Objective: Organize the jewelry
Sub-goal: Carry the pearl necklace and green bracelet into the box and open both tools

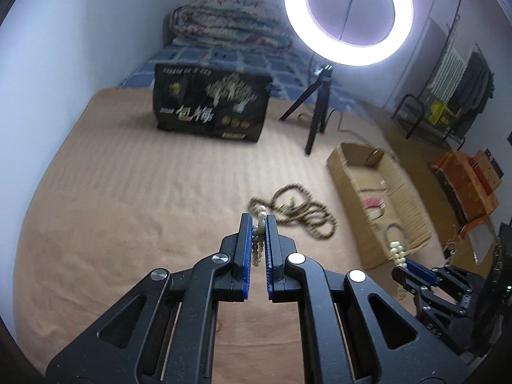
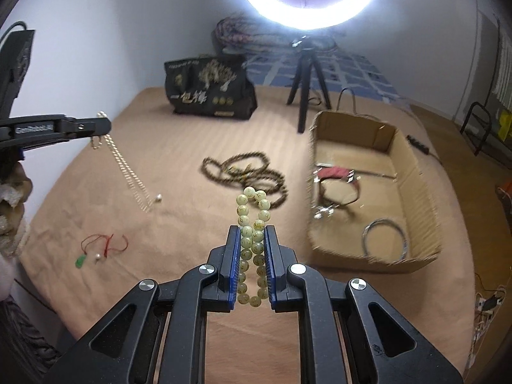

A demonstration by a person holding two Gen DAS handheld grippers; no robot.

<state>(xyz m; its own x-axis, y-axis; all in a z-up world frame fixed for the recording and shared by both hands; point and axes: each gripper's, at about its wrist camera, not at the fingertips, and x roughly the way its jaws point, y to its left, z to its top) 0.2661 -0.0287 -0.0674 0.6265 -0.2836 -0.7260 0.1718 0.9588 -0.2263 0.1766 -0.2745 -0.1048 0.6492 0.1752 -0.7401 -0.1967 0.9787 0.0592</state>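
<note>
— What has the left gripper (image 1: 257,220) got?

— A thin strand of small pale beads, a pearl necklace (image 2: 128,172) by the look of it. The blue pads are clamped on it. From the right wrist camera, the strand hangs from the fingertips in a long line down toward the tan blanket (image 2: 179,160), with a small bead at its low end just at the cloth. Whether that end touches, I cannot tell.

— And the right gripper (image 2: 252,233)?

— Clenched on a bracelet of yellow-green beads (image 2: 251,220) with dark characters on them. The loop is pinched flat between the pads, two rows of beads side by side, its top sticking out past the fingertips.

— What else is lying about?

— A long brown bead mala (image 2: 246,176) lies coiled on the blanket, between the two grippers and beyond them. Nearer the left side lies a red cord (image 2: 105,243) with a small green pendant and a white bead.

— Where is the box?

— The cardboard box (image 2: 412,172) stands open on the right of the blanket, just beside the mala. Inside: a metal bangle (image 2: 384,236) near the front wall, a dark ring-shaped piece farther back, something red behind that — blurred.

— Behind all that?

— A black printed bag (image 2: 211,89), a small tripod (image 2: 305,86) and a lit ring light (image 2: 307,6).
</note>
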